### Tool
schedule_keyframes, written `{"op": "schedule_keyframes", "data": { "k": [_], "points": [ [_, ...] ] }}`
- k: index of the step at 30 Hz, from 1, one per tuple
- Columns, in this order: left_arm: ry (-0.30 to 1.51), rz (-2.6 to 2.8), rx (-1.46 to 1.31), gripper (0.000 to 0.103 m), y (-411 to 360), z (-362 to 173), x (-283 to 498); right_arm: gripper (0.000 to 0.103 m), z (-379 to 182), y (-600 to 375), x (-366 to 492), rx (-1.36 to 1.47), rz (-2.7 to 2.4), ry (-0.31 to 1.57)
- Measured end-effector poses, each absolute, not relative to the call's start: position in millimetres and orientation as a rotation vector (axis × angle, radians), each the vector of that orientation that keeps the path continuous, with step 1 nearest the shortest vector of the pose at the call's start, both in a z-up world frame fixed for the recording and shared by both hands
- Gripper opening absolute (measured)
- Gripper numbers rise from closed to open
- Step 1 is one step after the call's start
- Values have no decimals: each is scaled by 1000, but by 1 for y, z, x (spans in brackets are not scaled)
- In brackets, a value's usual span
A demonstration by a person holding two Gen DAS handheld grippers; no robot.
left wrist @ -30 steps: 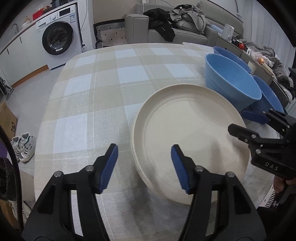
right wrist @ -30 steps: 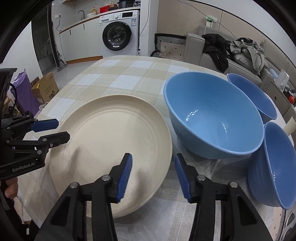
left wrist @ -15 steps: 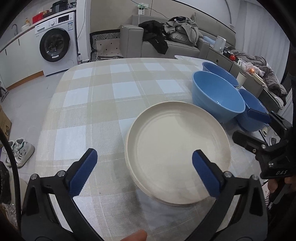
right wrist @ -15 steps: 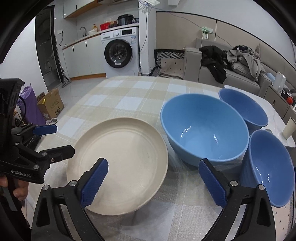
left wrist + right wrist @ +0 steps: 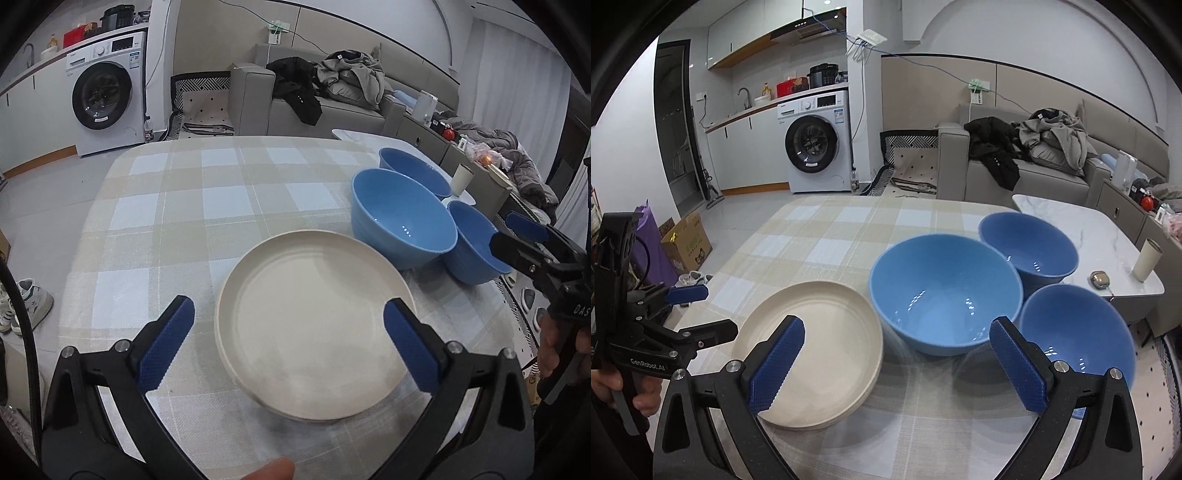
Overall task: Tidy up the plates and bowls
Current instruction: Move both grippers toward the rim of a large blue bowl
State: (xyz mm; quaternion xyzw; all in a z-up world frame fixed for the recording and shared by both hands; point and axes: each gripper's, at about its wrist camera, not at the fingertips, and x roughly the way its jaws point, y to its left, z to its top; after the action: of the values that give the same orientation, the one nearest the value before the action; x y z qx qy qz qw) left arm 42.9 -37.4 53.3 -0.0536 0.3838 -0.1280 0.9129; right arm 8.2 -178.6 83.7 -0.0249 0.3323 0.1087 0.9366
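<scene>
Left wrist view. Left gripper point(image 5: 286, 334) spread wide, blue pads point(image 5: 164, 343) far apart, nothing between them and nothing touched; it hangs above the table. Below and between the jaws lies the cream plate stack point(image 5: 314, 325), flat on the checked tablecloth point(image 5: 177, 218), rims up. It looks like two or three plates nested, though the near rim is blurred and the count is uncertain. The stack is round, so no long axis to record. Just right of it, touching or nearly so, stands the large blue bowl point(image 5: 402, 221), upright, mouth up. Behind that is the far blue bowl point(image 5: 413, 170); to the right, the near blue bowl point(image 5: 472, 247), its wall against the large one. Right gripper point(image 5: 517, 240) enters from the right edge, above the near bowl, jaws apart and empty, held by a hand point(image 5: 550, 350). A fingertip point(image 5: 273, 470) shows at the bottom edge.

Right wrist view. Right gripper point(image 5: 897, 363) wide apart, pads point(image 5: 777, 363) clear of everything, holding nothing. Plate stack point(image 5: 812, 347) sits lower left, level. Large blue bowl point(image 5: 943, 295) just right of it, upright. Far blue bowl point(image 5: 1028, 242) behind, near blue bowl point(image 5: 1075, 332) at right; the three cluster closely. Left gripper point(image 5: 698, 310) at the left edge, jaws apart, empty, beside the stack's left rim and not touching it. A pale cup point(image 5: 1147, 258) stands on the marble side table point(image 5: 1089, 229), well apart from the bowls.
</scene>
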Motion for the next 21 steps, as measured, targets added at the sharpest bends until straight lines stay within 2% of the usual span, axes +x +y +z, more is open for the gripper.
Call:
{"op": "schedule_keyframes", "data": {
  "k": [21],
  "points": [
    [736, -315, -97, 102, -93, 117, 75, 102, 158, -259, -6, 5, 107, 601]
  ]
}}
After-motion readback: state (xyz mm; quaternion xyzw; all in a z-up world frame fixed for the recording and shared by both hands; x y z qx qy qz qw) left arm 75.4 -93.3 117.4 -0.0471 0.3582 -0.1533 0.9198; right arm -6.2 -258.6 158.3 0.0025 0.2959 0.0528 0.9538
